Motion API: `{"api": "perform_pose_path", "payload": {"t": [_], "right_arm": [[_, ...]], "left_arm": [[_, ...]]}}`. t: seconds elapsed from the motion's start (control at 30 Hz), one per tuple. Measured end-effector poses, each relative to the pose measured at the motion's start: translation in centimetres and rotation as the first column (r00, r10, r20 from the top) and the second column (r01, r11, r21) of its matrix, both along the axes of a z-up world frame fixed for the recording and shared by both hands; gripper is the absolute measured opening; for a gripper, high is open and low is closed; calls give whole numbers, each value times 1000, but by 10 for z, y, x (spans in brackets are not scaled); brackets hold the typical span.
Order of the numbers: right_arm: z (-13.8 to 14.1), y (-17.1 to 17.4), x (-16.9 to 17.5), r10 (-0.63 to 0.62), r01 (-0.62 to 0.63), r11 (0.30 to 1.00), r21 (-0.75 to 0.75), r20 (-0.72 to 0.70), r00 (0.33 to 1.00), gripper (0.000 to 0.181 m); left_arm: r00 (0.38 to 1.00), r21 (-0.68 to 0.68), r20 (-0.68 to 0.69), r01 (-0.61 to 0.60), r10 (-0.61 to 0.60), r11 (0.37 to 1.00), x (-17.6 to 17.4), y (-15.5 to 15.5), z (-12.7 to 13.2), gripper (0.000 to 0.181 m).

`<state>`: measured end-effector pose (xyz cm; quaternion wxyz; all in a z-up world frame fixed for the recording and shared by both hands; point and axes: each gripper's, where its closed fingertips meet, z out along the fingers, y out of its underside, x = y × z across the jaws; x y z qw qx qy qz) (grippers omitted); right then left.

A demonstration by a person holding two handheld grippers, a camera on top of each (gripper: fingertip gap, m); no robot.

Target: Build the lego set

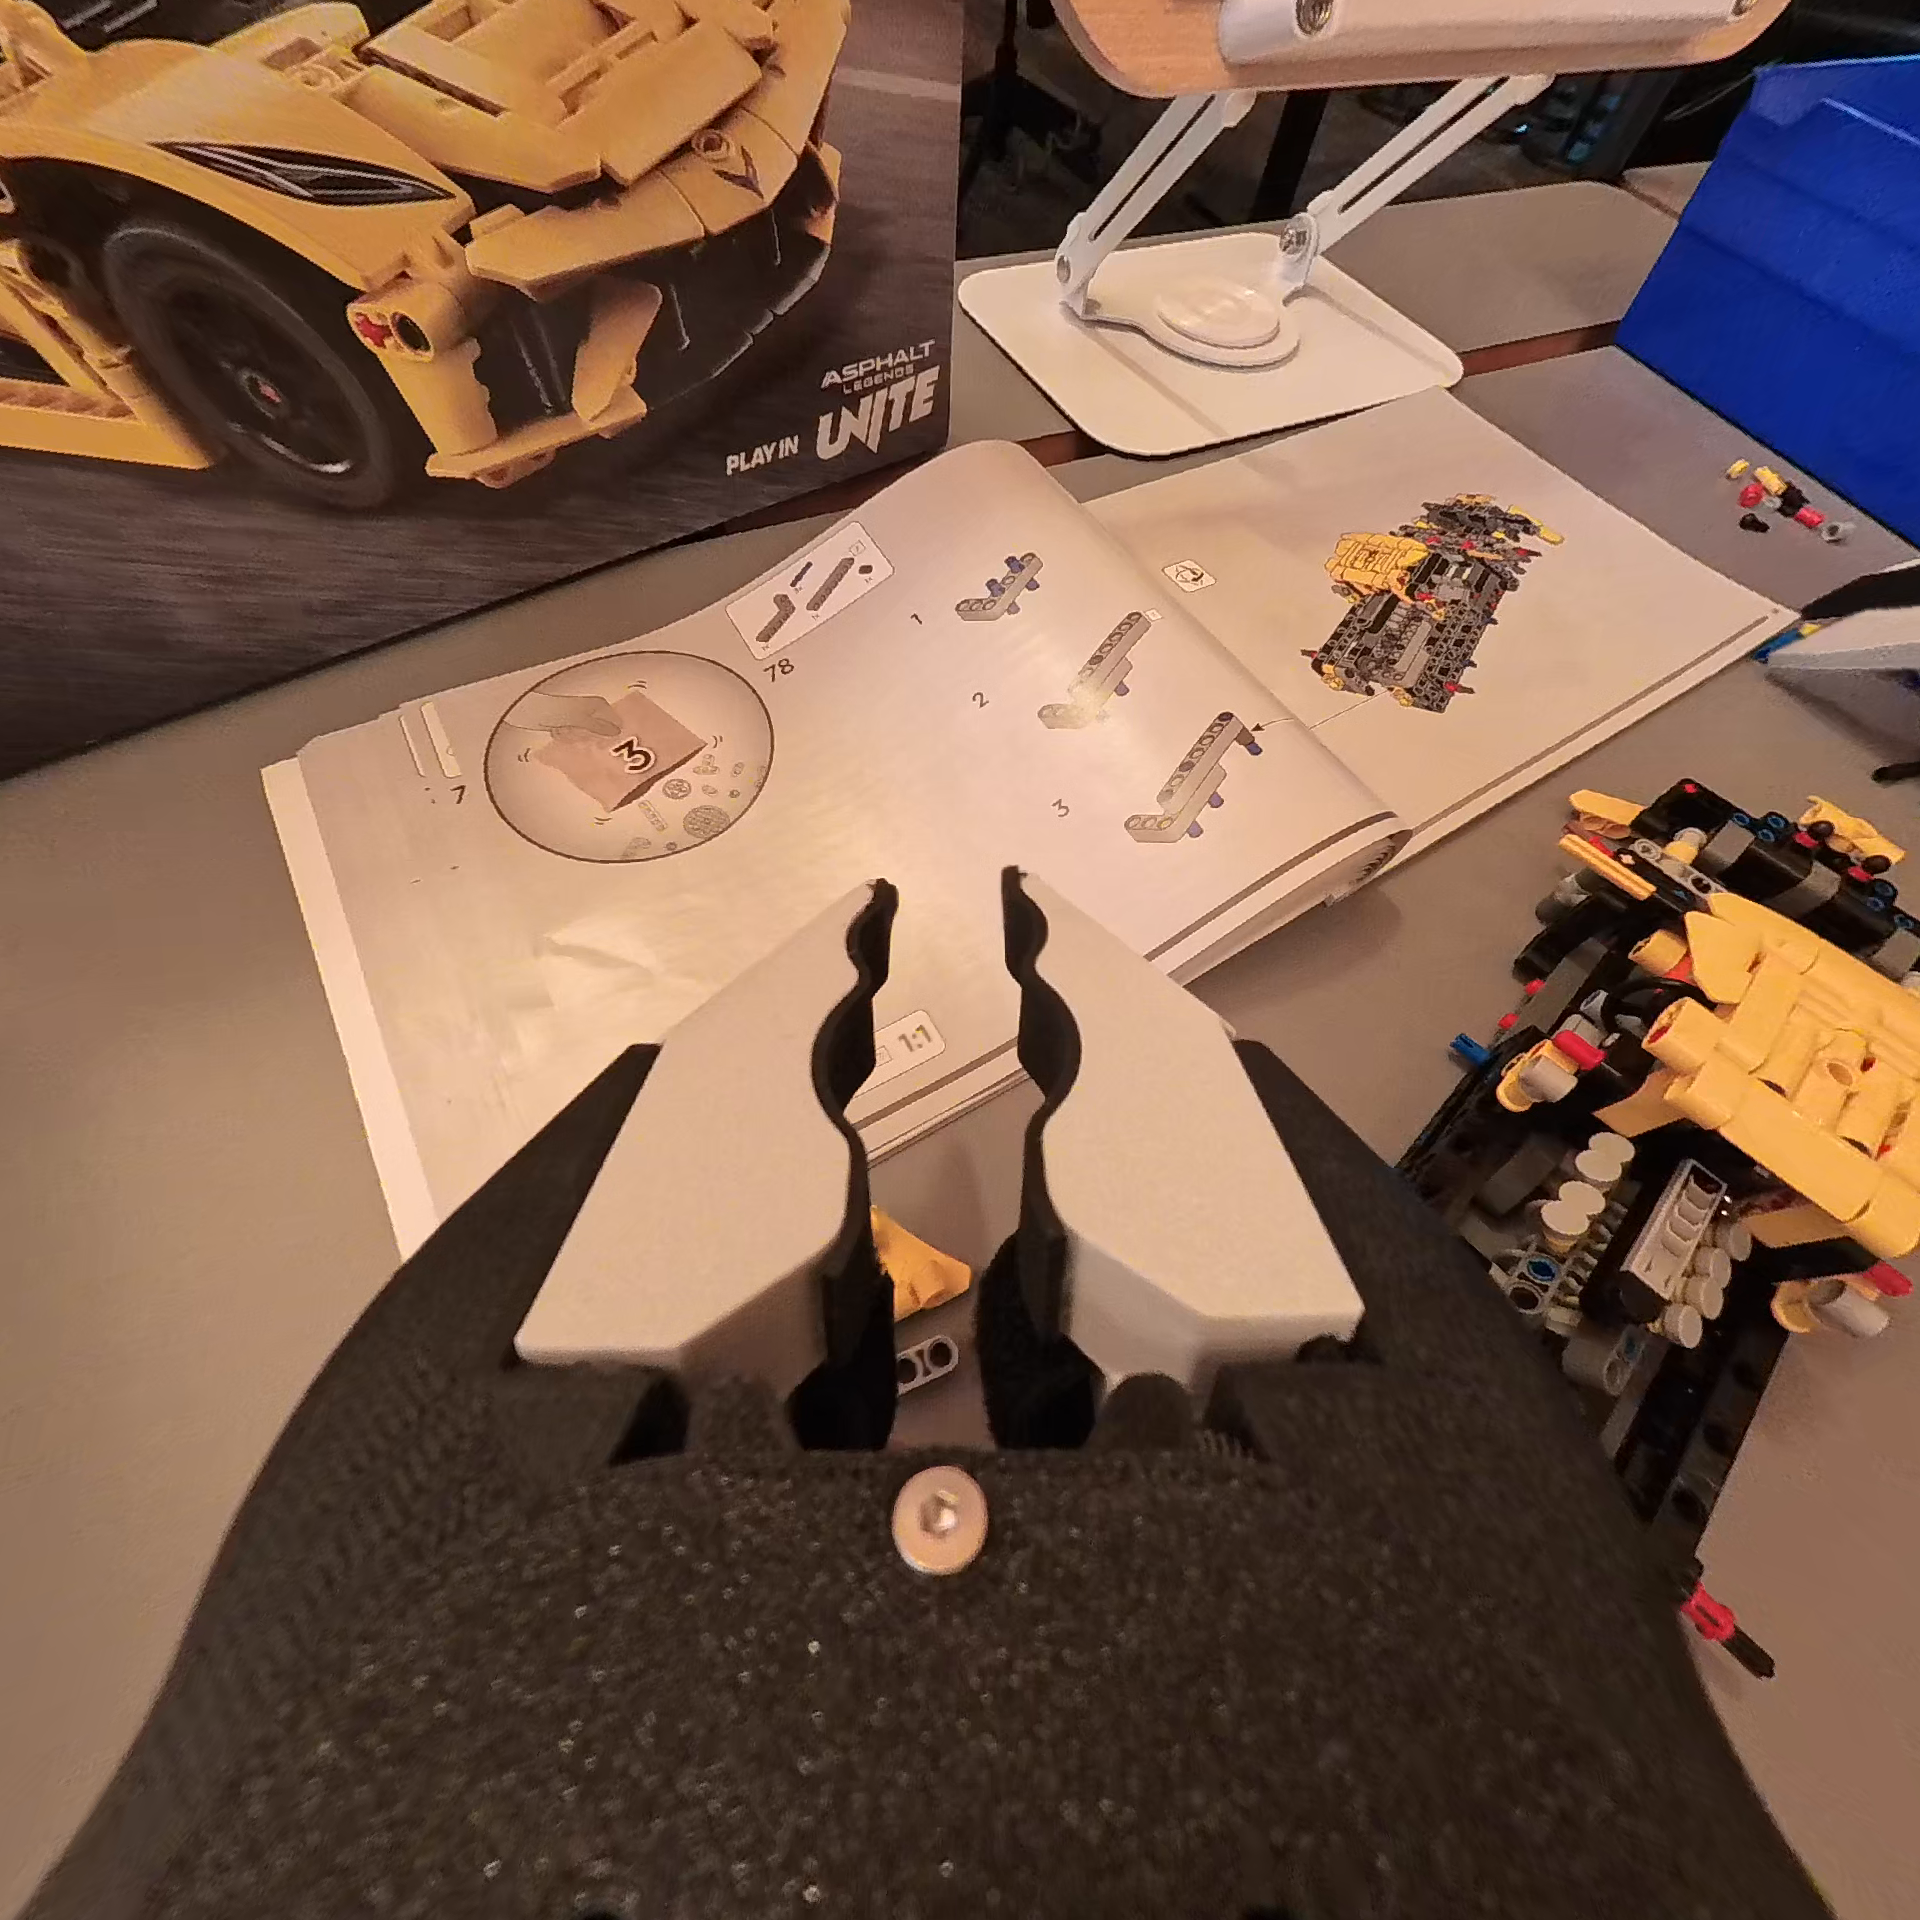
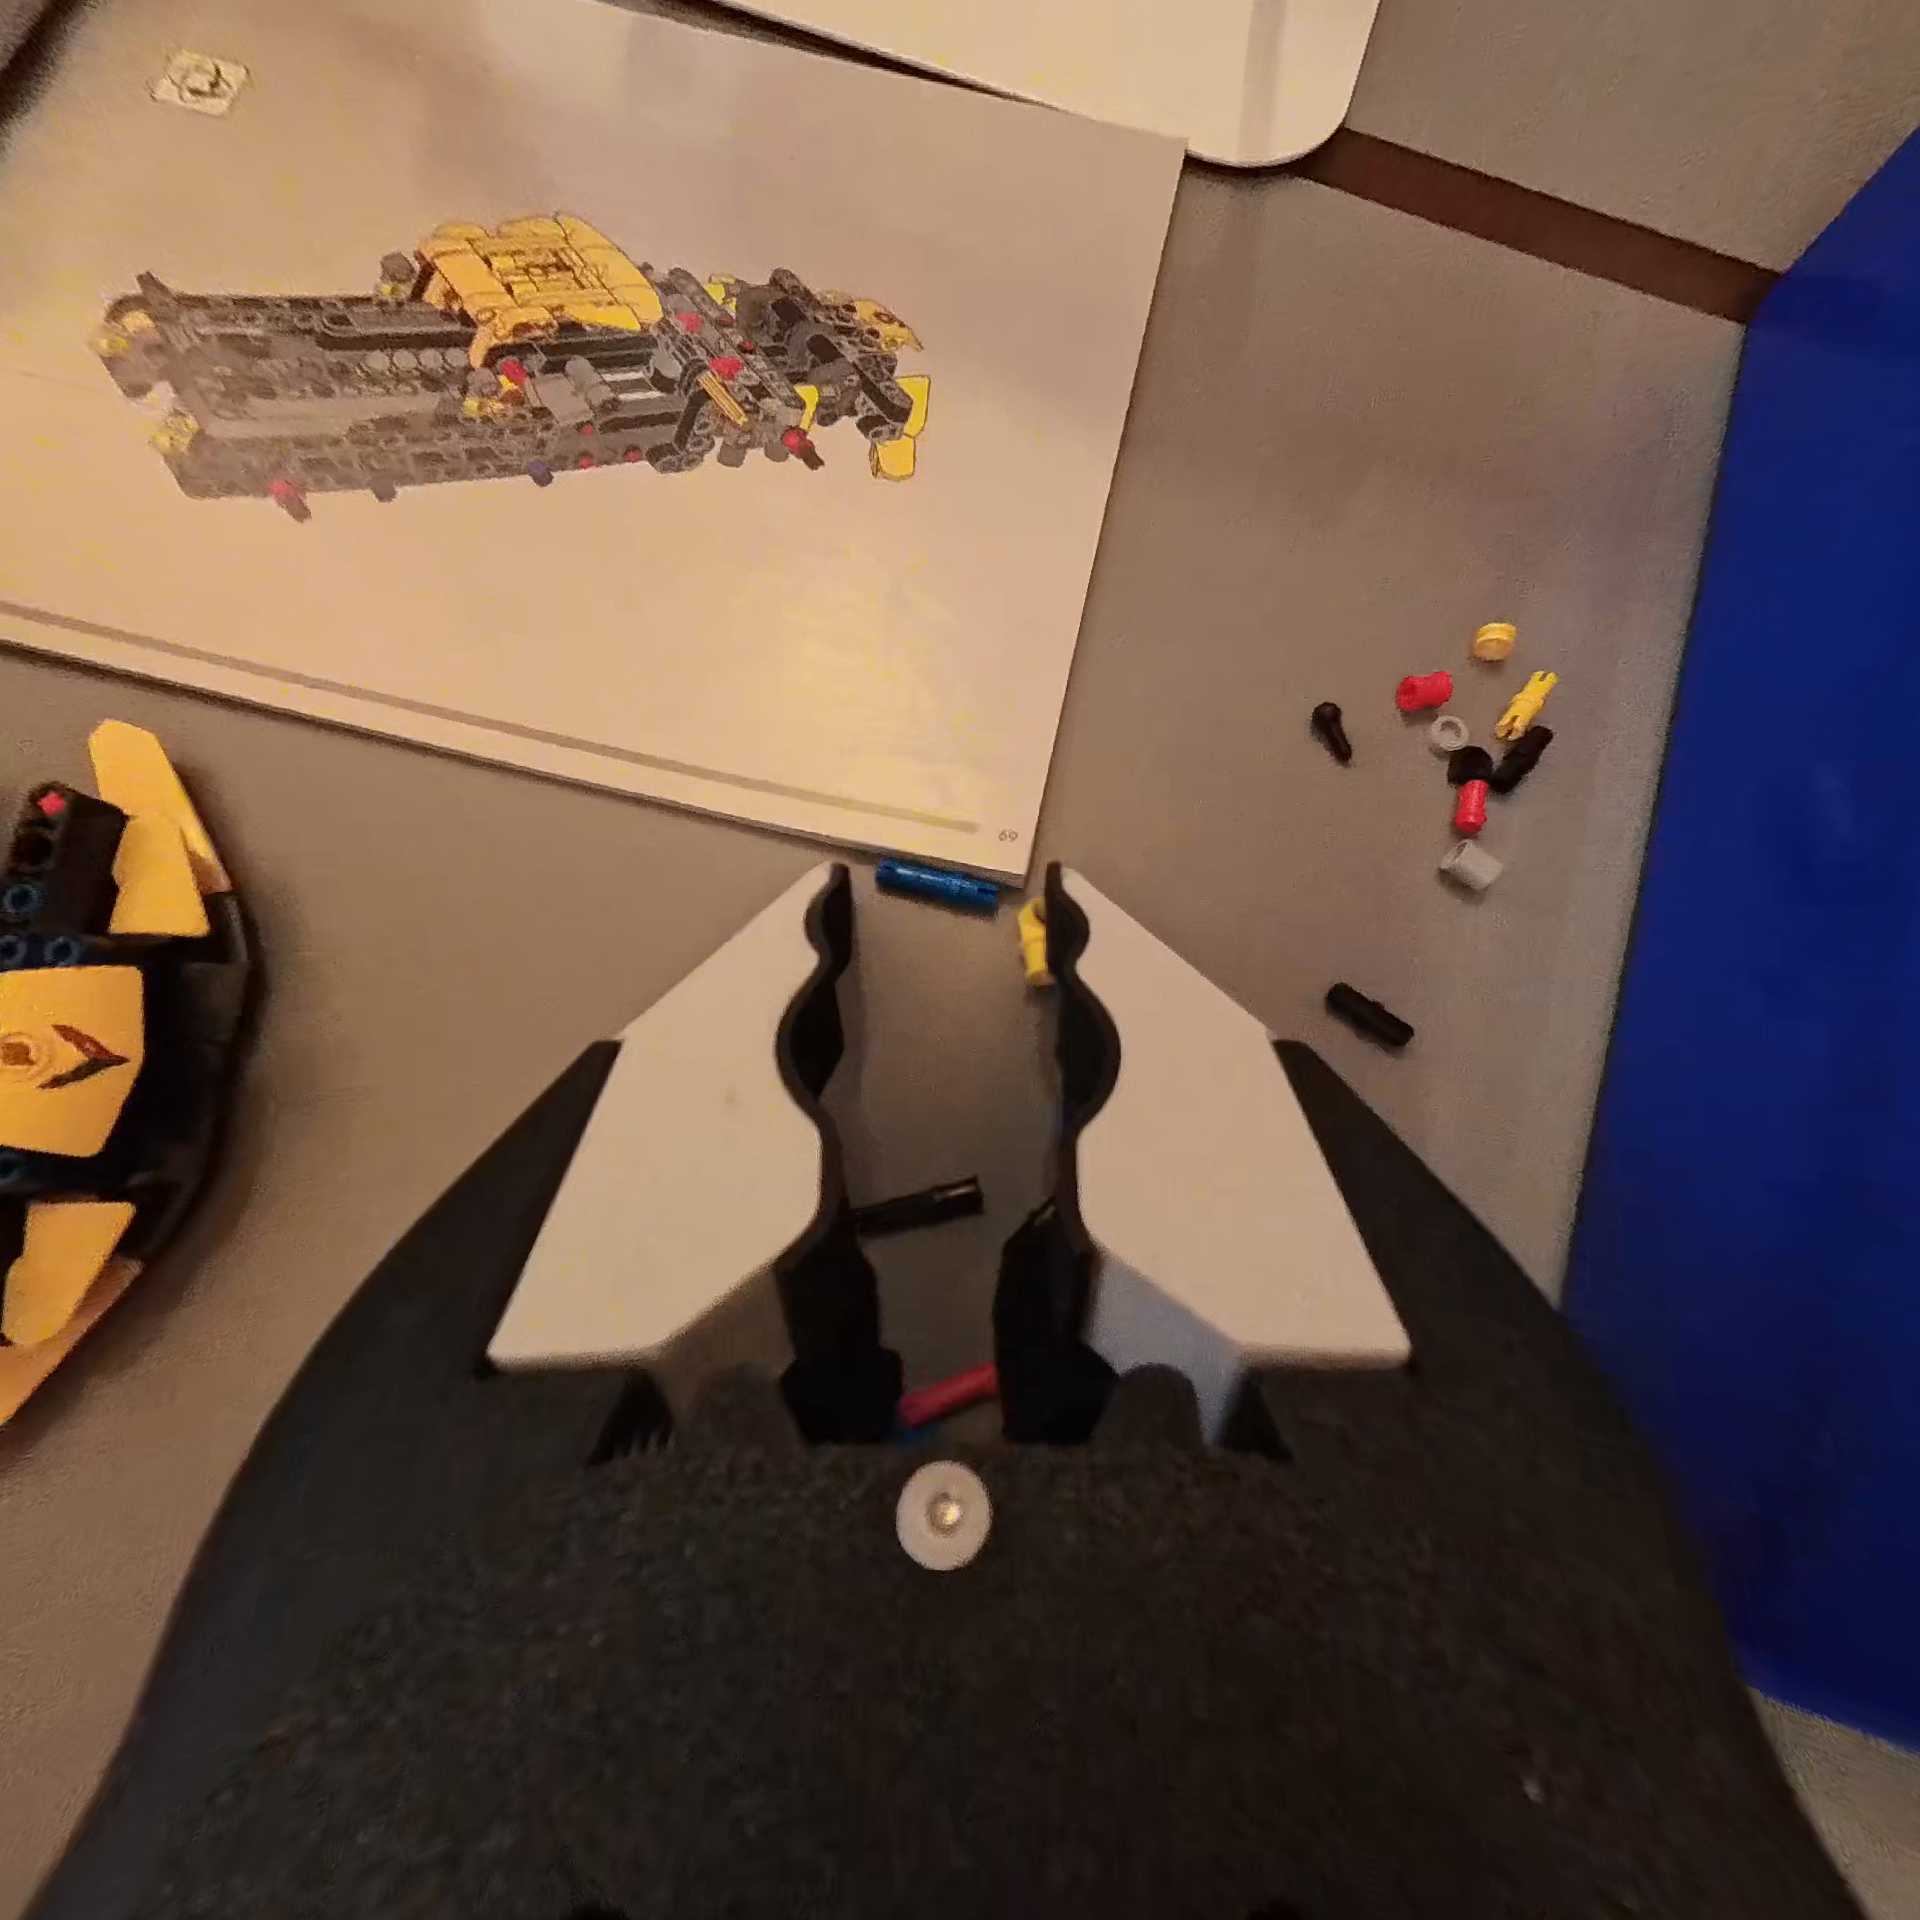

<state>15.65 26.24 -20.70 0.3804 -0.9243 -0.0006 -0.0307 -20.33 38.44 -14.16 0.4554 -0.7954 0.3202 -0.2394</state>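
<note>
Both empty: left gripper [image 1: 940, 883] parted over manual [image 1: 727, 748], right gripper [image 2: 945, 873] parted wider. We judge part-picking next: blue pin [image 2: 935, 886] at centre.

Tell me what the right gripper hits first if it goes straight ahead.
Probably the blue pin lying just past the open right gripper, at the manual corner. Depth is unclear; it might pass above it.

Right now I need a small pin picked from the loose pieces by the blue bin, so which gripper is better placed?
Probably the right gripper: open, just short of the blue pin, with the pile of small pieces close to its right. The left gripper, also open, hangs over the instruction booklet, farther away.
</note>
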Motion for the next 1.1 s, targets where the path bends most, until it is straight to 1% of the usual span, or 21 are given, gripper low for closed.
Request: {"api": "perform_pose_path", "payload": {"t": [0.1, 0.17, 0.23, 0.33, 0.37, 0.47, 0.5, 0.53, 0.63, 0.67, 0.73, 0.8, 0.83, 0.9, 1.0, 1.1], "right_arm": [[-3, 2, -2, -34, 33, 999, -7, -89, 995, 38], [-3, 0, 2, -68, 67, 998, -11, -99, 993, 30], [-4, -4, 4, -75, 73, 997, -22, -79, 994, 23], [-5, -16, 12, -63, 63, 997, -50, 14, 998, 1], [-5, -21, 15, -57, 60, 997, -58, 44, 997, 0], [-4, -37, 22, -60, 66, 995, -75, 77, 995, 0], [-2, -38, 20, -45, 49, 997, -59, 62, 997, 4], [1, -35, 15, -19, 20, 999, -31, 32, 999, 13], [3, -24, 12, -40, 40, 999, -16, 4, 999, 41], [1, -19, 10, -57, 57, 998, -20, -10, 998, 45], [-5, -11, 5, -92, 91, 995, -31, -22, 996, 46], [-5, -6, 5, -135, 134, 991, -17, -18, 991, 36], [-5, -4, 5, -144, 144, 989, -14, -15, 989, 30], [-5, -4, 6, -153, 153, 988, -14, 1, 988, 24], [-5, -7, 6, -148, 148, 989, -14, -15, 989, 23], [-5, -19, 13, -148, 148, 988, -37, -2, 989, 22]], "left_arm": [[1000, 2, -6, 7, -7, 1000, 2, -1, 0, 21], [1000, 6, -11, 9, -9, 1000, 3, -2, -1, 21], [1000, 7, -13, 8, -8, 1000, 2, -2, -1, 21], [1000, 5, -4, 4, -4, 1000, 1, -1, 0, 21], [1000, 4, -2, 3, -3, 1000, 1, -1, 1, 21], [1000, 6, 0, 3, -3, 1000, 1, -1, 1, 21], [1000, 6, 0, 4, -4, 1000, 1, -1, 2, 21], [1000, 6, 0, 6, -6, 1000, 2, -1, 2, 21], [1000, 8, -7, 13, -12, 1000, 4, -3, 1, 21], [1000, 10, -11, 14, -14, 1000, 4, -3, 1, 21], [1000, 14, -17, 13, -12, 1000, 4, -3, -1, 21], [1000, 11, -19, 10, -10, 1000, 3, -3, -1, 21], [1000, 10, -16, 8, -8, 1000, 3, -2, -1, 21], [1000, 7, -7, 6, -6, 1000, 2, -2, 0, 21], [1000, 8, -6, 9, -9, 1000, 3, -2, 1, 21], [1000, 15, -12, 12, -12, 1000, 4, -3, 1, 21]]}}
